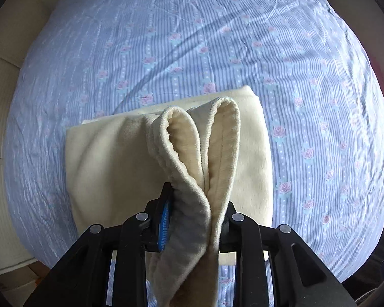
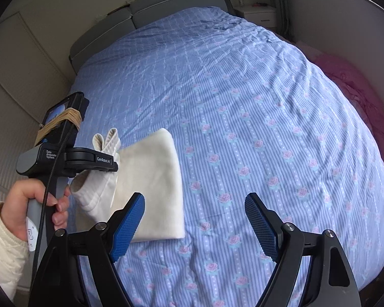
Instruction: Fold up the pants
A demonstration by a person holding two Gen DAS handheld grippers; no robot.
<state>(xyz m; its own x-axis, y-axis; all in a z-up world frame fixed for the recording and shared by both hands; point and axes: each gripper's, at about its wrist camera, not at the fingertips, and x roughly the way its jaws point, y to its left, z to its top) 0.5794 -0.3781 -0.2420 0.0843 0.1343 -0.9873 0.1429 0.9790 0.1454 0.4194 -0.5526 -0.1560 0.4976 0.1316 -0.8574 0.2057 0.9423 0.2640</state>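
Cream pants (image 1: 110,163) lie partly folded on the blue flowered bed sheet (image 1: 217,38). My left gripper (image 1: 195,204) is shut on the ribbed cuffs (image 1: 204,133), which stand up in two loops above the folded part. In the right wrist view the pants (image 2: 151,179) lie at the left, with the left gripper (image 2: 107,162) holding the cuffs (image 2: 106,138) raised over their left edge. My right gripper (image 2: 194,220) is open and empty, above the sheet just right of the pants.
The bed sheet (image 2: 243,102) covers the whole bed. A grey headboard (image 2: 146,7) is at the far end, a white nightstand (image 2: 258,12) beside it. A pink fabric (image 2: 350,84) lies at the bed's right edge. Cream cabinets (image 2: 20,64) stand at the left.
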